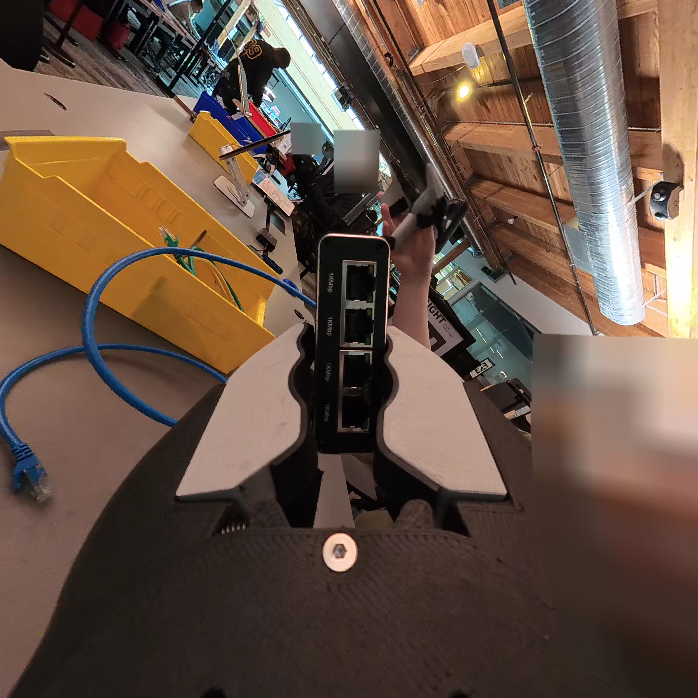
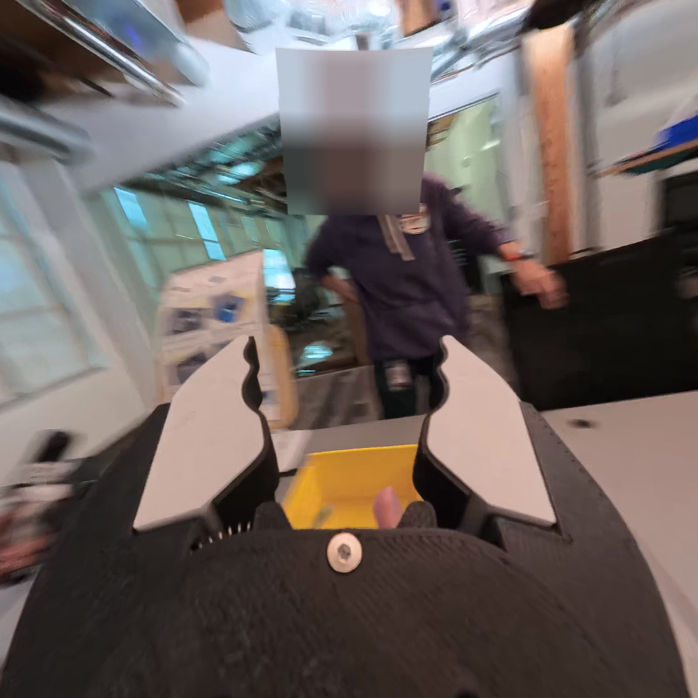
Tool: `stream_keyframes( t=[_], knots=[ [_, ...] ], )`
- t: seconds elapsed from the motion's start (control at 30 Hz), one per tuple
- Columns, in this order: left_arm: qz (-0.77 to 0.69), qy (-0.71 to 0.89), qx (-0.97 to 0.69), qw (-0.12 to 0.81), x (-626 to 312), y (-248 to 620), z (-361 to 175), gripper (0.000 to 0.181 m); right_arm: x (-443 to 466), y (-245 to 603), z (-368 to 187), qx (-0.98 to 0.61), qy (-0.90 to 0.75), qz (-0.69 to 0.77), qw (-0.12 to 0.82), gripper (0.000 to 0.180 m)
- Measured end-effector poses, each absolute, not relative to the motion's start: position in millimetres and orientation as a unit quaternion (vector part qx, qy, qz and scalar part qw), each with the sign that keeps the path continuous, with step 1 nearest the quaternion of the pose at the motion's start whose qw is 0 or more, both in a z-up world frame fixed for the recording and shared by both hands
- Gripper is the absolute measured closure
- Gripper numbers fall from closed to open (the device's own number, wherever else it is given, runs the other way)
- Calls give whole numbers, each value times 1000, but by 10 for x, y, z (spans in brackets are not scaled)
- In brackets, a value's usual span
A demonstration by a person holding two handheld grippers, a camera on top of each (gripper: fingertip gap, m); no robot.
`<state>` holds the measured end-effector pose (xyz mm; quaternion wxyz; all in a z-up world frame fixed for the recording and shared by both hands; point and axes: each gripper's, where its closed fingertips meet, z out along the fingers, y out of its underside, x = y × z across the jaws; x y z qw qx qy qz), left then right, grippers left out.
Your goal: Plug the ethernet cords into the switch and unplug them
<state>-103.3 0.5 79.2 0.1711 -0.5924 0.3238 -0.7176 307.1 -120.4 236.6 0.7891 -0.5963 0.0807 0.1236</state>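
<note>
My left gripper (image 1: 349, 342) is shut on a black switch (image 1: 353, 298) and holds it up off the table, port face toward the camera; all its ports are empty. A blue ethernet cord (image 1: 94, 340) lies looped on the table to the left, its plug (image 1: 28, 472) free near the left edge. Green and yellow cords (image 1: 211, 272) lie in a yellow bin (image 1: 113, 234). My right gripper (image 2: 345, 372) is open and empty, raised above the table in a blurred view, with the yellow bin (image 2: 355, 479) below it. The right gripper also shows far off in the left wrist view (image 1: 434, 211), held by a hand.
A grey table (image 1: 75, 434) carries the bin. More yellow, blue and red bins (image 1: 234, 124) stand at the far end. A person in a dark hoodie (image 2: 408, 287) stands beyond the table's far edge. Other people sit or stand farther back. My right fingertips sit around 45 cm from my left ones.
</note>
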Motion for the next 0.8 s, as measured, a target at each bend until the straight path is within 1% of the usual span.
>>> stream_keyframes(
  t=[0.07,0.13,0.17,0.23,0.33,0.4,0.47,0.6,0.7,0.8],
  knots=[
    [-716,324,-594,171,-1026,8,781,148,2851,-1293,2473,-567,63,223,791,96],
    [-717,323,-594,170,-1021,12,772,148,2734,-1368,2570,-540,56,278,792,103],
    [-717,322,-595,169,-1019,14,765,148,2725,-1369,2577,-541,54,270,795,105],
    [-717,322,-595,168,-1012,14,756,148,2822,-1276,2432,-593,55,172,785,105],
    [-716,324,-596,166,-1003,5,747,148,3097,-1186,2103,-690,56,-23,721,104],
    [-714,326,-597,166,-999,2,742,148,3158,-1178,2001,-712,52,-82,695,103],
    [-715,324,-597,165,-994,4,733,148,3140,-1160,1899,-732,57,-88,673,103],
    [-715,326,-597,161,-981,-10,723,148,2920,-1099,1852,-737,46,-11,674,102],
    [-715,328,-596,159,-972,-28,725,148,2880,-1107,1978,-710,50,27,702,96],
    [-714,331,-596,158,-963,-41,720,148,2949,-1180,2142,-681,54,25,730,96]
  ],
)
